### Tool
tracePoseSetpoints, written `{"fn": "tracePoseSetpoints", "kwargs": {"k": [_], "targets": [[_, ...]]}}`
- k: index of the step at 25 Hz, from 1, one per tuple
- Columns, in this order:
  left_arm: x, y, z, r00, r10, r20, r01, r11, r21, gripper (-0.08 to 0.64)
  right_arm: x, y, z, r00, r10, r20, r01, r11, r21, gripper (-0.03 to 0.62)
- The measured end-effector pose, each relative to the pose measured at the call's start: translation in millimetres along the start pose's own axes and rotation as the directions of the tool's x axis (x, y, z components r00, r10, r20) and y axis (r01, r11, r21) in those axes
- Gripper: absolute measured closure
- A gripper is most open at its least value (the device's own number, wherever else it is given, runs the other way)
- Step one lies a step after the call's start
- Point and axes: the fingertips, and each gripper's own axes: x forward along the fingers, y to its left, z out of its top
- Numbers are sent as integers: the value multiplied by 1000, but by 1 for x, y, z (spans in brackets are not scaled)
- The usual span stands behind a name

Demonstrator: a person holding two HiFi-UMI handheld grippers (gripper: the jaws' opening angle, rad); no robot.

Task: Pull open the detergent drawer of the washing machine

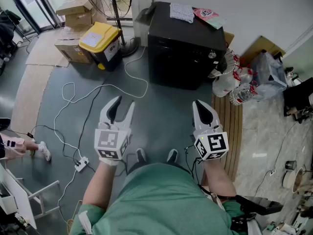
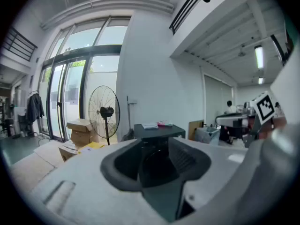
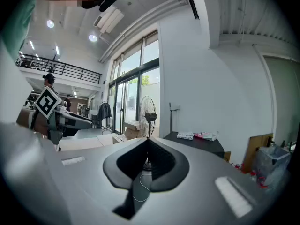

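A black washing machine (image 1: 182, 50) stands against the wall a good step ahead of me, with a white cloth (image 1: 182, 12) and a pink packet (image 1: 208, 15) on its lid. Its front is dark and I cannot make out the detergent drawer. Both grippers hang over the grey floor, well short of the machine. My left gripper (image 1: 122, 105) is open and empty; the left gripper view shows the machine (image 2: 157, 131) beyond its spread jaws (image 2: 157, 154). My right gripper (image 1: 200, 105) is shut on nothing, its tips meeting (image 3: 149, 142) with the machine (image 3: 199, 144) off to the right.
Loose white cables (image 1: 88, 98) and a power strip (image 1: 81, 164) lie on the floor to the left. A yellow-lidded bin (image 1: 101, 44), cardboard boxes (image 1: 74, 12) and a standing fan (image 1: 111, 1) stand at back left. Water bottles (image 1: 234, 82) and wooden slats (image 1: 231, 124) sit right of the machine.
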Motion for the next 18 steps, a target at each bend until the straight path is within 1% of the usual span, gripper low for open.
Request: {"fn": "tracePoseSetpoints", "kwargs": {"k": [6, 10, 11, 12, 13, 14, 15, 18], "targets": [[1, -18, 5, 1000, 17, 2, -17, 1000, 2, 380, -13, -15, 0, 1000, 10, 8, -10, 1000, 7, 591], [3, -23, 11, 999, 33, 20, -33, 999, 2, 380, -19, -26, 1, 1000, -1, 16, 1, 1000, 16, 584], [5, -25, 13, 999, 38, 26, -38, 999, 0, 380, -20, -30, 1, 1000, 4, 13, -4, 1000, 14, 560], [8, -29, 16, 999, 43, 31, -43, 999, -3, 380, -22, -34, 1, 1000, 13, 7, -14, 1000, 10, 516], [11, -33, 18, 998, 48, 37, -48, 999, -6, 379, -24, -39, 1, 1000, 24, 1, -24, 1000, 4, 486], [14, -38, 20, 998, 54, 42, -54, 999, -8, 377, -26, -45, 1, 999, 35, -4, -35, 999, -3, 467], [16, -44, 23, 997, 60, 46, -59, 998, -9, 377, -28, -51, 1, 999, 46, -5, -46, 999, -7, 456], [22, -68, 27, 996, 77, 46, -77, 997, -6, 374, -37, -72, 0, 997, 76, 1, -76, 997, -3, 451]]}}
